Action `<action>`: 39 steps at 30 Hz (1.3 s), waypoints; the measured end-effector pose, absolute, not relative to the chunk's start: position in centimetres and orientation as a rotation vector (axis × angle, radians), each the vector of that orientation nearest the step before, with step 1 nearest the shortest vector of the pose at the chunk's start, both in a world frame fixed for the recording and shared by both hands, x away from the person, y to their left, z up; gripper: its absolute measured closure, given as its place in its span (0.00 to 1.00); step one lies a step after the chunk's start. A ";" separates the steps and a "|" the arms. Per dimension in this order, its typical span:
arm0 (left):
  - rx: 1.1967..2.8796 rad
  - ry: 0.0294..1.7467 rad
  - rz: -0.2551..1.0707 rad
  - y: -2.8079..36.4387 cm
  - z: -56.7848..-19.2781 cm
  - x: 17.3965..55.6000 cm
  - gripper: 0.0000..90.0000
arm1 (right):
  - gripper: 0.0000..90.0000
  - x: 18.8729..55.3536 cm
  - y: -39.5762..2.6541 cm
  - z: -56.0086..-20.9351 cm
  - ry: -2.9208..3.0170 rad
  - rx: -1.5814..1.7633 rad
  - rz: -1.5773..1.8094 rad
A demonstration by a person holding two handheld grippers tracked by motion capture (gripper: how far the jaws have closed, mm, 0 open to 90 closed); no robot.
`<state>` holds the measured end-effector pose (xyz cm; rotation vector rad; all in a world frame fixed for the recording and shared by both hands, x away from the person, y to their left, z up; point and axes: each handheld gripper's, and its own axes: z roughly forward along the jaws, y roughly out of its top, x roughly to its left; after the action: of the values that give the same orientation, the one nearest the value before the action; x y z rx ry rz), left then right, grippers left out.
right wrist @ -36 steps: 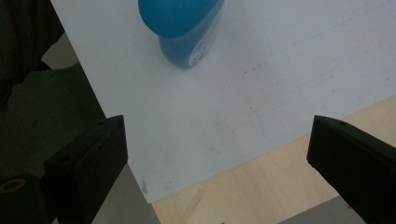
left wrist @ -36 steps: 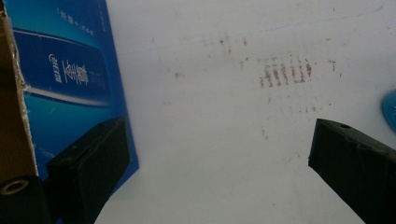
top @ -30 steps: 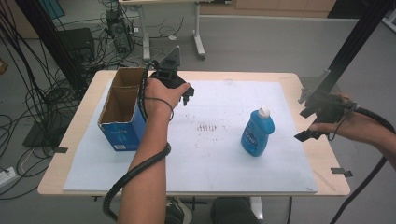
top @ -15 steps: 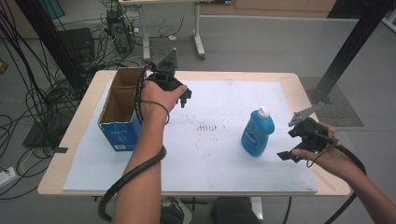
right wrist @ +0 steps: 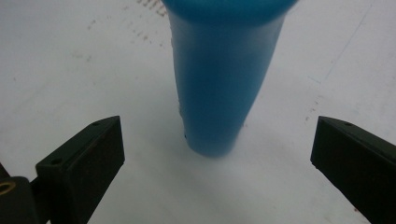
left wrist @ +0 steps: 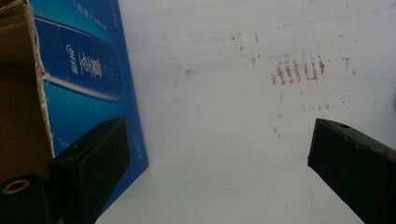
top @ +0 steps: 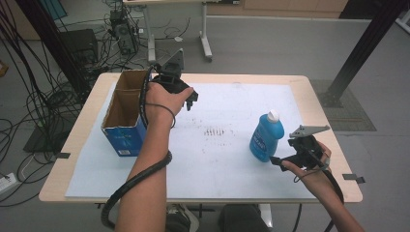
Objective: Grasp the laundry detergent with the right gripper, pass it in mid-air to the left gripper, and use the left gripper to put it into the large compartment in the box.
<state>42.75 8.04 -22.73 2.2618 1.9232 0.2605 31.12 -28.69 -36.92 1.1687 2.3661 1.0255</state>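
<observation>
A blue bottle (top: 265, 138) with a white cap stands upright on the right half of the white mat (top: 217, 159). My right gripper (top: 284, 155) sits just right of its base, open, with nothing held. In the right gripper view the bottle (right wrist: 219, 93) rises straight ahead, a little beyond the wide-apart jaws of that gripper (right wrist: 219, 168). An open blue cardboard box (top: 124, 114) stands at the mat's left edge. My left gripper (top: 191, 99) hovers beside the box's far right corner, open and empty. The left gripper view has the box wall (left wrist: 86, 79) next to the left jaw.
Faint reddish marks (top: 214, 131) stain the middle of the mat. The table's wooden rim (top: 329, 121) shows around the mat. Behind the table are cables and equipment (top: 118, 29) on the floor, and a black post (top: 362, 48) stands at the right.
My right gripper has come in from the table's right edge, down and left, to just beside the bottle's base. The left gripper has hardly moved.
</observation>
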 end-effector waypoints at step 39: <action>2.278 1.899 0.252 7.9 -23.7 43.9 0.07 | 0.01 33.4 -25.1 -40.1 2.036 1.182 1.193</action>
<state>43.92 7.90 -23.67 2.2778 1.8989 0.2518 33.43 -25.11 -40.12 1.1816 2.0363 1.1927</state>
